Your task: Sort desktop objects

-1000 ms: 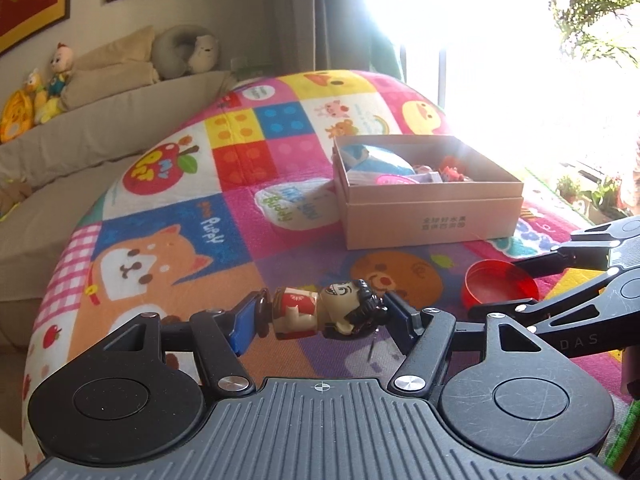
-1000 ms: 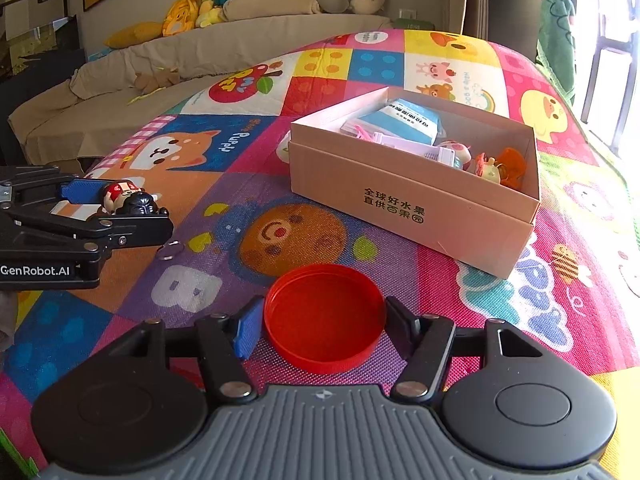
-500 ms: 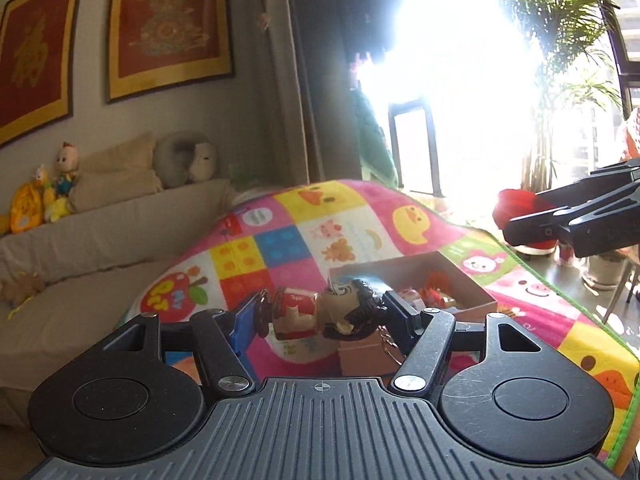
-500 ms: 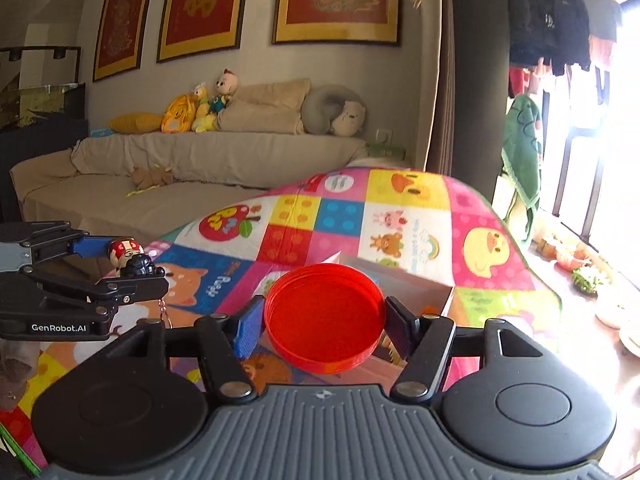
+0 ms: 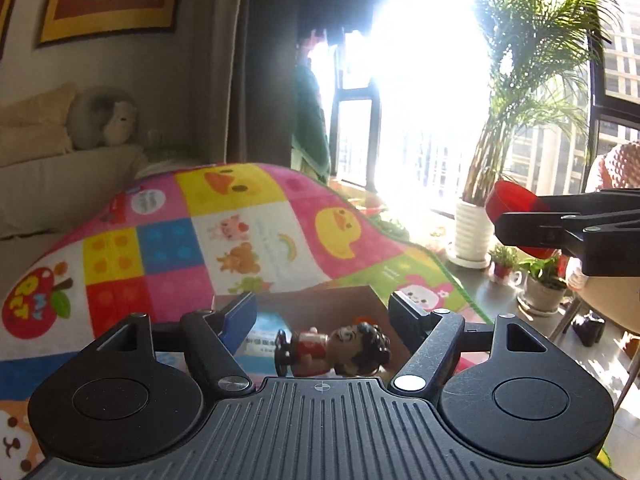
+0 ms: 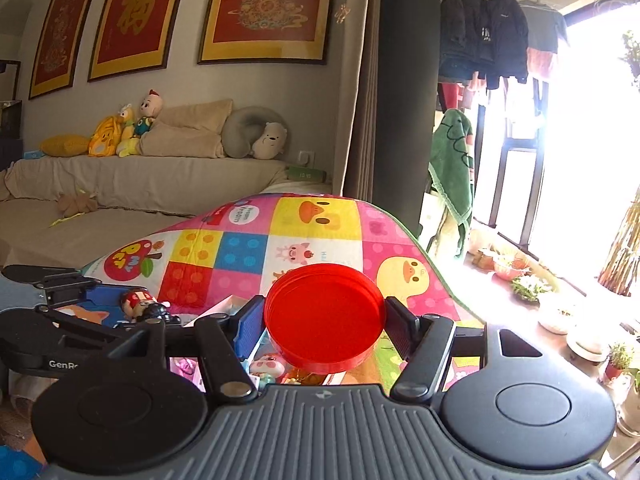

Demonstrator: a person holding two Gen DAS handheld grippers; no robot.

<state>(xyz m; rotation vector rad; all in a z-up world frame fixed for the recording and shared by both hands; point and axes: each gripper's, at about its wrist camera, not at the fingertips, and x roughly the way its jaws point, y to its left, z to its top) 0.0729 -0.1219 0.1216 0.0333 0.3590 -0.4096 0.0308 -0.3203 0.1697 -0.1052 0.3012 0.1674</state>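
Note:
My left gripper is open; the small doll figurine with dark hair and a red body sits below and between its fingers, free of them, over the brown cardboard box. My right gripper is shut on a red round lid, held in the air above the box, whose toys show just below. The left gripper also shows in the right wrist view, with the figurine by its fingers. The right gripper with the lid shows at the right of the left wrist view.
A colourful patchwork play mat covers the table. A beige sofa with plush toys stands behind on the left. Potted plants and a bright window are on the right.
The left gripper has opened and the figurine has left its fingers and dropped lower toward the box. Both grippers have moved forward over the box; the right still holds the red lid.

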